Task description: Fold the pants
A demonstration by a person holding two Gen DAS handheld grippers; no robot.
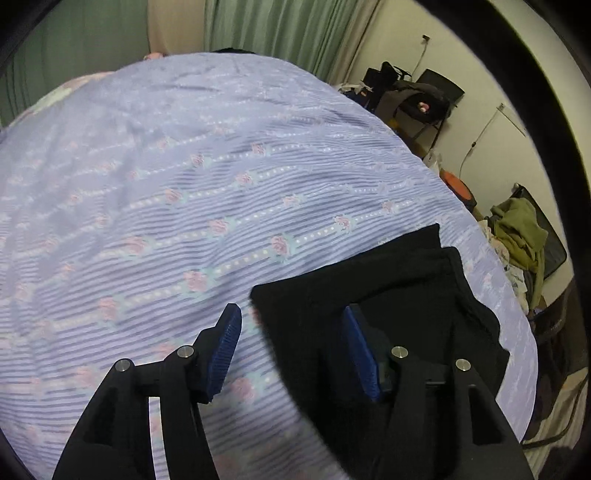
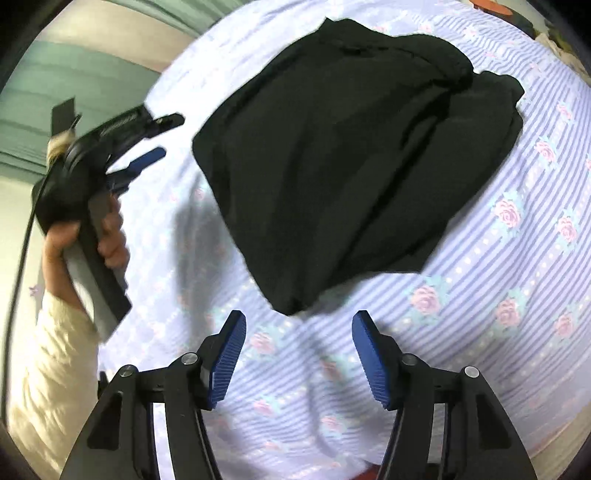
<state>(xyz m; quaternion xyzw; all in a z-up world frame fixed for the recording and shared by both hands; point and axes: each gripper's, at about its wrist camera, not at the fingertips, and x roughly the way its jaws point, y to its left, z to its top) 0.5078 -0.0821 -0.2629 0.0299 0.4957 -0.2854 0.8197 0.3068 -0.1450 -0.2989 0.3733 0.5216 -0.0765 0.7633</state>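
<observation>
The black pants lie folded into a compact bundle on the bed; they also show in the left wrist view at the lower right. My left gripper is open and empty, hovering above the bundle's left edge. It shows from outside in the right wrist view, held in a hand to the left of the pants. My right gripper is open and empty, just in front of the bundle's near corner.
The bed is covered by a lilac striped sheet with pink roses. Green curtains hang behind it. Chairs piled with clothes and bags stand along the right wall.
</observation>
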